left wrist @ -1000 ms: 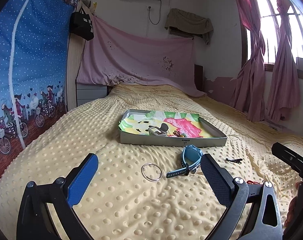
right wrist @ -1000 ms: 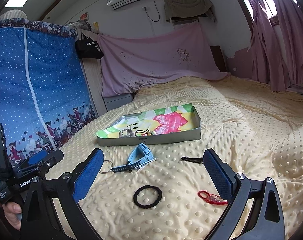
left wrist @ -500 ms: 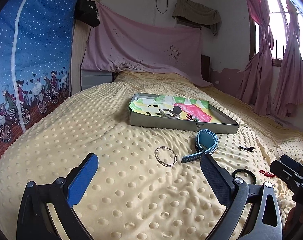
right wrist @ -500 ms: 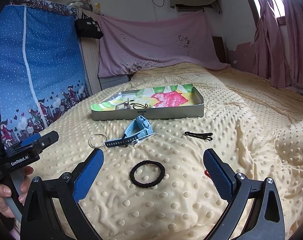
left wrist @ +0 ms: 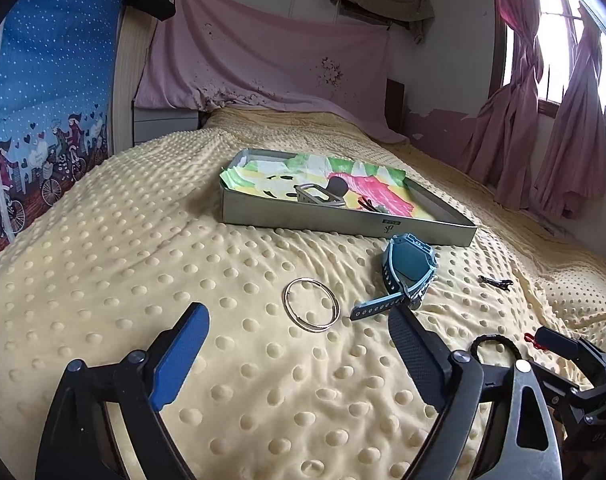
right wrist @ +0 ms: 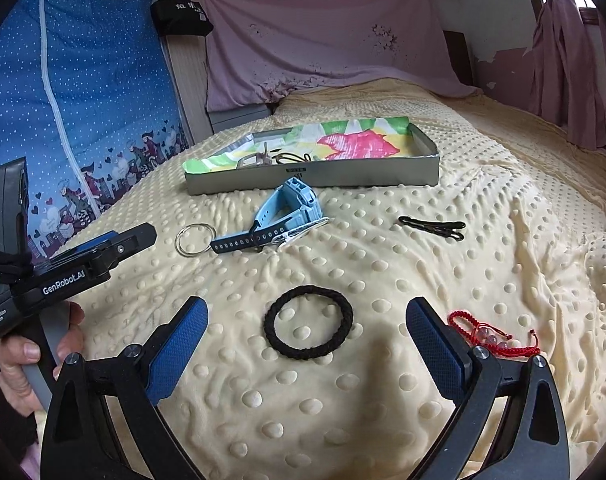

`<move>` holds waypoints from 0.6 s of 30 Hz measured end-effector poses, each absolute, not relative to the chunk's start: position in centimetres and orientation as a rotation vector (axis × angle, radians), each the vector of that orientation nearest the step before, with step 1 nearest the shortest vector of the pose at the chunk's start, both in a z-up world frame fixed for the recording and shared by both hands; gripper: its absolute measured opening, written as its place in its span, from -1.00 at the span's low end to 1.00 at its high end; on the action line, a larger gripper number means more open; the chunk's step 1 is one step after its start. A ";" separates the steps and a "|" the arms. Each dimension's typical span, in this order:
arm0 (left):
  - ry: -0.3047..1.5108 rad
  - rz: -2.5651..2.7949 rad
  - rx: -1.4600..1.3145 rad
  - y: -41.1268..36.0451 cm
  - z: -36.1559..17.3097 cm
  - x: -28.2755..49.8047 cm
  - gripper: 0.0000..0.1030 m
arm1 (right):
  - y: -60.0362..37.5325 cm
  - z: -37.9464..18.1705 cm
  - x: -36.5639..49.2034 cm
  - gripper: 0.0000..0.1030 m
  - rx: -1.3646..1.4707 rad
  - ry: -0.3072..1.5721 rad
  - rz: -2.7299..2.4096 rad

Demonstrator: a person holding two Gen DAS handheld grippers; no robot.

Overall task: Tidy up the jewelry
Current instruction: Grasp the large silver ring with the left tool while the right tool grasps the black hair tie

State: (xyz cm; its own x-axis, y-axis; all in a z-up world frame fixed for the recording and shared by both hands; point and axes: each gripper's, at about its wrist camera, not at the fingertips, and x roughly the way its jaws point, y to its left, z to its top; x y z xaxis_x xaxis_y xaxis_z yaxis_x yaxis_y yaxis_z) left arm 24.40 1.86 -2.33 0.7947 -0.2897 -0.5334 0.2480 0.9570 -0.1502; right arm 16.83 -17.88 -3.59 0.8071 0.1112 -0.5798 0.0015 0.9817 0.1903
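On the yellow dotted bedspread lies a silver ring [left wrist: 311, 305] [right wrist: 195, 239] with a blue watch [left wrist: 407, 276] [right wrist: 281, 218] beside it. My left gripper [left wrist: 299, 354] hangs open just short of the ring, nothing between its fingers. My right gripper [right wrist: 307, 354] is open too, low over a black hair tie [right wrist: 307, 327]. A red beaded bracelet [right wrist: 493, 334] lies by its right finger, and black hairpins [right wrist: 433, 227] rest farther right. The grey tray [left wrist: 343, 224] [right wrist: 315, 174] behind the watch holds a colourful paper, a metal buckle and a dark cord.
A person's hand [right wrist: 29, 354] grips the left gripper's handle at the left edge of the right wrist view. A blue printed curtain [left wrist: 43, 92] hangs along the bed's left side, pink curtains [left wrist: 543, 128] at the right. A pink sheet covers the headboard.
Both grippers have dropped and moved forward toward the bedspread; the ring now sits close ahead of the left one and the hair tie between the right one's fingers. No item has shifted.
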 end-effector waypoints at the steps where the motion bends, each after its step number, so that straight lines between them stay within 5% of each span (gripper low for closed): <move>1: 0.595 -0.295 -0.076 1.7 -2.6 24.7 0.67 | -17.7 -3.8 17.1 0.84 0.182 0.645 0.061; 4: 0.632 -0.309 -0.079 1.4 -3.3 25.4 0.50 | -17.3 -4.5 18.3 0.52 0.176 0.698 0.069; 18: 0.715 -0.335 -0.128 1.3 -4.9 28.0 -0.04 | -15.8 -5.7 20.8 0.16 0.137 0.780 0.098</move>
State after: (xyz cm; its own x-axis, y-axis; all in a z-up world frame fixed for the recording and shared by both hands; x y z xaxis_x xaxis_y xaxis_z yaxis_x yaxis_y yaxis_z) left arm 28.01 1.32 -4.87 0.7047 -0.3440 -0.6206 0.2571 0.9390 -0.2286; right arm 20.75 -15.80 -5.70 0.7068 0.1388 -0.6936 -0.0376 0.9865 0.1591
